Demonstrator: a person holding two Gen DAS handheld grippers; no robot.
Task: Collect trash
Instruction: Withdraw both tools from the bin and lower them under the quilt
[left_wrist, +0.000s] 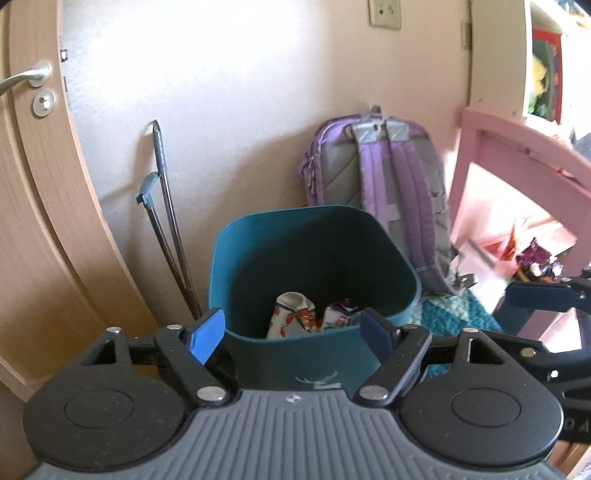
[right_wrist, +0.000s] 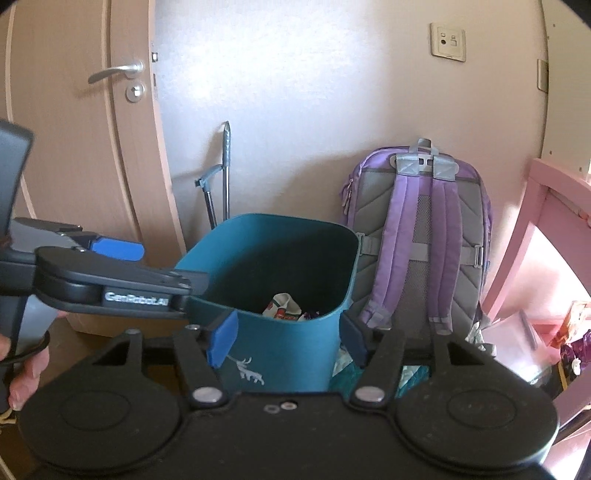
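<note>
A teal trash bin (left_wrist: 258, 258) stands on the floor against the wall, and it also shows in the right wrist view (right_wrist: 295, 336). Crumpled printed wrappers (left_wrist: 295, 314) lie at its bottom, seen too in the right wrist view (right_wrist: 284, 304). My left gripper (left_wrist: 295, 334) is open and empty, just above the bin's near rim. My right gripper (right_wrist: 288, 338) is open and empty in front of the bin's near wall. The left gripper's side (right_wrist: 110, 284) shows at the left of the right wrist view.
A purple backpack (left_wrist: 380, 177) leans on the wall right of the bin. A folded grey metal pole (left_wrist: 166, 206) leans left of it. A wooden door (left_wrist: 40, 206) is at left. Pink furniture (left_wrist: 517, 177) and a teal rug (left_wrist: 454, 306) are at right.
</note>
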